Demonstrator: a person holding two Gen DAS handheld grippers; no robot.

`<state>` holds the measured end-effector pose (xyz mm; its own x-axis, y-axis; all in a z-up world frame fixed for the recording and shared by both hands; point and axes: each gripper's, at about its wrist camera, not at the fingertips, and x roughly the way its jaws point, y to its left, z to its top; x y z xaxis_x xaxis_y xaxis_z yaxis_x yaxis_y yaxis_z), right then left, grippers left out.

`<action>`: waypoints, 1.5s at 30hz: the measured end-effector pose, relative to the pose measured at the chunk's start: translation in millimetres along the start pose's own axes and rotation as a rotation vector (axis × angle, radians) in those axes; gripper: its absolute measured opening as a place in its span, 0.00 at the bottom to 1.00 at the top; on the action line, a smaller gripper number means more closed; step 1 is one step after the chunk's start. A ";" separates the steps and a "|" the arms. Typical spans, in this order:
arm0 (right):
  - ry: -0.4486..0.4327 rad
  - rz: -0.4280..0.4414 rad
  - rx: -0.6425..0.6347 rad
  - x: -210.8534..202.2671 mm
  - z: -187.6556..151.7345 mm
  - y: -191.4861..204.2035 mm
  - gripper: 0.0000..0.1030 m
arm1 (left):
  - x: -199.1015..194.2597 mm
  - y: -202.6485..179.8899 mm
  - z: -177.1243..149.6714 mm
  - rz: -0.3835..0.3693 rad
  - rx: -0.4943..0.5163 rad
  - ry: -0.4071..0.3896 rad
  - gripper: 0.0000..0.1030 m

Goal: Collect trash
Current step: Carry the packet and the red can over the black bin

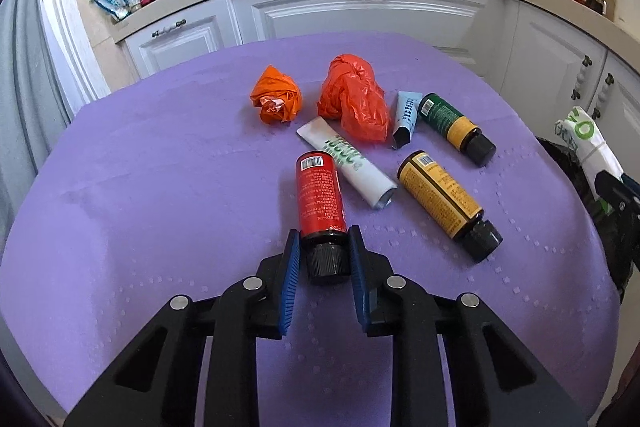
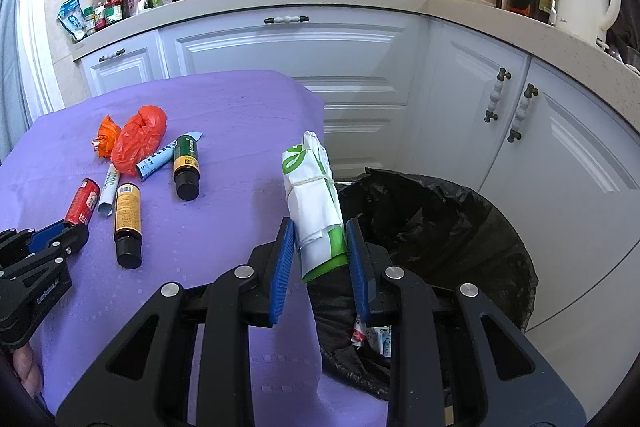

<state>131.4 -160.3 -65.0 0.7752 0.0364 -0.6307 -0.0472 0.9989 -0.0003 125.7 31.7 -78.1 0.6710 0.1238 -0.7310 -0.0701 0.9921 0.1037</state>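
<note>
Your left tool (image 1: 324, 247) looks clamped on the red bottle (image 1: 320, 195); your right tool (image 2: 320, 251) grips the white-green packet (image 2: 310, 195), bin (image 2: 460, 227) at 3 o'clock.

Purple-covered bench (image 1: 160, 167), red bottle (image 1: 320, 195), two yellow-labelled bottles (image 1: 440, 195), two tubes (image 1: 352, 163), two orange bag wads (image 1: 354, 99)

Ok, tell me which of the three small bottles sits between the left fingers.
The red bottle: its black cap lies between the left fingers. The yellow bottle and green bottle lie free.
</note>
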 end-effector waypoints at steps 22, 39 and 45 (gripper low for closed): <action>-0.081 -0.116 0.044 -41.4 -3.4 -25.8 0.25 | -51.2 -10.3 10.6 -0.077 0.028 -0.145 0.24; -0.104 -0.285 0.116 -53.2 -11.2 -82.5 0.25 | -62.5 -85.8 19.9 -0.207 0.163 -0.197 0.24; -0.100 -0.308 0.137 -49.6 -14.4 -96.7 0.25 | -61.6 -112.8 22.8 -0.231 0.201 -0.209 0.24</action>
<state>88.4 -259.2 -44.9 0.7983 -0.2711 -0.5378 0.2780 0.9580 -0.0703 109.1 -88.2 -29.4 0.7903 -0.1296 -0.5989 0.2328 0.9676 0.0978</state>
